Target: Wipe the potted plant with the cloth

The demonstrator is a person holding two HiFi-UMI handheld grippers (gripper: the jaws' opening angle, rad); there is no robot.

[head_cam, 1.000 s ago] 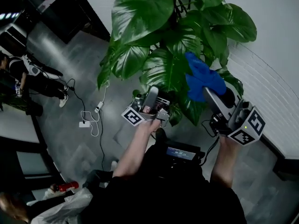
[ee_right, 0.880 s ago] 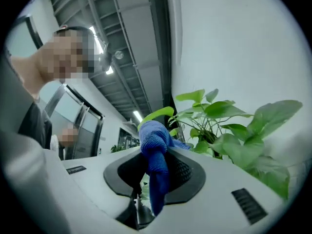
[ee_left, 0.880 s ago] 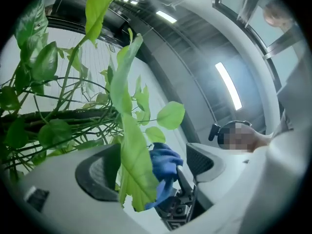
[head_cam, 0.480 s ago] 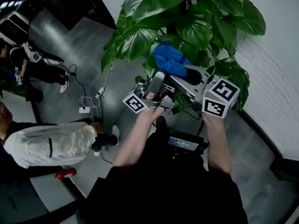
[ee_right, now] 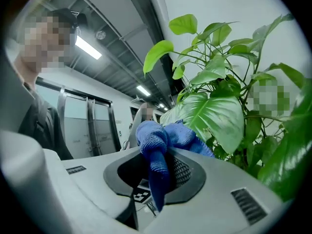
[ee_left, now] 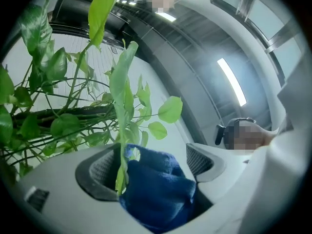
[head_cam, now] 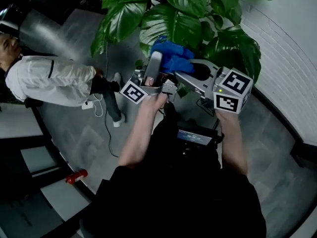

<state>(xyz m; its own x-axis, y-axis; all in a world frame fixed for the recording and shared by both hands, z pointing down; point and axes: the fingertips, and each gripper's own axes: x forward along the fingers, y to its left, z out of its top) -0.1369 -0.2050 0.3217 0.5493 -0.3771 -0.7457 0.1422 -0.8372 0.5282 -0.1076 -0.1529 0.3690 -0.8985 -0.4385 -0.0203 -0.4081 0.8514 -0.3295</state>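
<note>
Head view is showing both grippers meeting just beneath the lowest leaves of the potted plant (head_cam: 173,19). Right gripper (head_cam: 182,72) is pinching a bunched blue cloth (head_cam: 171,58) and pushing it up against that foliage. Left gripper (head_cam: 157,58) is holding its jaws spread, with the cloth's bulk and one narrow hanging leaf (ee_left: 122,91) sitting between them. This leaf is running lengthwise straight away from the left gripper, so the right gripper, already carrying the cloth, probably needs to stroke along it.
</note>
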